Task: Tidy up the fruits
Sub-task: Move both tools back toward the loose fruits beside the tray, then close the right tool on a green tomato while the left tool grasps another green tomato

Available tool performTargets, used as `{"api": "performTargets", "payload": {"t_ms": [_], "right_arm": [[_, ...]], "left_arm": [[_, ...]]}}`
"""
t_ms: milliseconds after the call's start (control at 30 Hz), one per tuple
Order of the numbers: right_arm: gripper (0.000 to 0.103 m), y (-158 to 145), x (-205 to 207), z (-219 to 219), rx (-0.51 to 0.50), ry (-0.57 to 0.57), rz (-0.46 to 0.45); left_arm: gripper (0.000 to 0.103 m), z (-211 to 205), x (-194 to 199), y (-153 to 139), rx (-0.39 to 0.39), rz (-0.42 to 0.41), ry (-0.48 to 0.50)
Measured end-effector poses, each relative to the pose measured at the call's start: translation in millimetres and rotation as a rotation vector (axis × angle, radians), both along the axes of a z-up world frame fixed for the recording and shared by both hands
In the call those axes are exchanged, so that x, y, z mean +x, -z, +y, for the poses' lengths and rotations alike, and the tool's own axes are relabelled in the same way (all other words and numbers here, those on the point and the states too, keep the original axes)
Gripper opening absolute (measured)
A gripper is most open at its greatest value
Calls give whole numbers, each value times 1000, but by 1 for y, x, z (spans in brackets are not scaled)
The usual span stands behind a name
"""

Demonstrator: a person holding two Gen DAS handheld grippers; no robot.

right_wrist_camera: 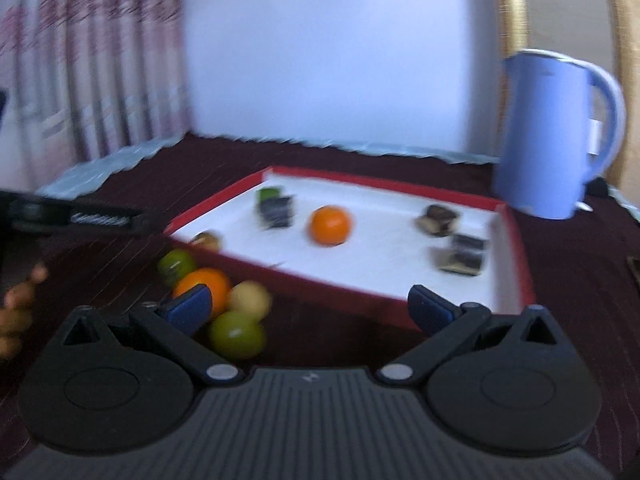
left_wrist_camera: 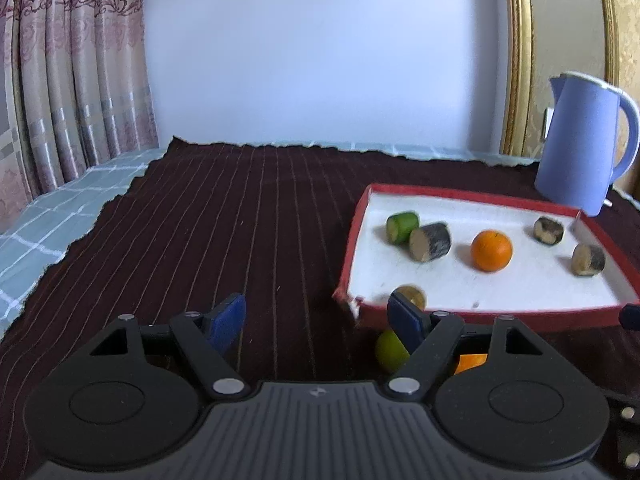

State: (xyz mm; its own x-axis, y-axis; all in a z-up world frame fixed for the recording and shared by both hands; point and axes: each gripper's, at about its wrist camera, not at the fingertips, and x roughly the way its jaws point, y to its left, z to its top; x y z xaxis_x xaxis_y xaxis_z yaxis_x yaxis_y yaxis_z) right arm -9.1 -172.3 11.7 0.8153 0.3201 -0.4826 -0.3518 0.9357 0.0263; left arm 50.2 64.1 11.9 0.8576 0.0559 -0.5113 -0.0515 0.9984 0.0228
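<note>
Both grippers hang empty over the dark ribbed cloth. The left gripper [left_wrist_camera: 316,318] has its blue pads spread wide with only cloth between them, and the right gripper [right_wrist_camera: 310,306] is likewise splayed, nothing between its pads. That suits a sorting job in which neither has yet picked a fruit.

The red tray [left_wrist_camera: 486,317] sits toward the cloth's far right corner, just in front of the blue kettle [left_wrist_camera: 580,148]. It is a shallow box lid by the look of it, with thin red card walls, a matte white floor and a torn near-left corner. Its low rim is enough to stop round things from rolling off.

Inside it lies a smooth, glossy orange [left_wrist_camera: 491,250] near the middle. A green cut cylinder [left_wrist_camera: 402,227] touches a dark-barked, pale-ended stub [left_wrist_camera: 430,242] by the left wall. Two more such stubs [left_wrist_camera: 549,231] [left_wrist_camera: 588,259] lie toward the right wall. A small brownish round fruit [left_wrist_camera: 410,294] sits at the near wall.

Outside the tray's near-left corner, loose on the cloth, is a tight cluster — a dark green fruit [right_wrist_camera: 178,266], a second orange [right_wrist_camera: 208,288], a pale yellow one [right_wrist_camera: 252,298] and a shiny lime-green ball [right_wrist_camera: 238,334]. These probably still need moving in. The right gripper's left pad hangs just in front of that orange — the nearest candidate, I judge. Round, slick skins will likely want a centred pinch.
</note>
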Motion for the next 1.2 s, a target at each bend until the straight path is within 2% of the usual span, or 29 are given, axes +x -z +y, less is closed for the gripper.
{"api": "performTargets", "payload": {"t_ms": [100,200,267,367,467,533,700,933,1100,1200], "right_arm": [[103,4,0,10,-42,-39,19],[90,8,3,19,-69,-67,36],[89,11,5,23,-82,-78,48],[79,16,7,30,-105,-101,62],[66,19,9,33,-117,-116,76],[51,20,10,32,-108,-117,85],[32,20,10,31,-93,-138,94],[30,17,0,26,-124,-79,63],[30,20,-1,11,-86,-49,79],[30,21,0,8,-71,-45,81]], "left_arm": [[78,6,-2,4,4,13,11],[78,7,-4,7,21,13,32],[78,8,-7,8,26,15,45],[78,9,-8,12,14,22,77],[78,9,-10,14,11,26,103],[78,8,-10,15,14,28,105],[78,10,-8,15,-2,39,103],[78,2,-11,9,5,10,158],[78,-10,-2,7,-19,40,178],[78,-19,9,11,-7,76,165]]}}
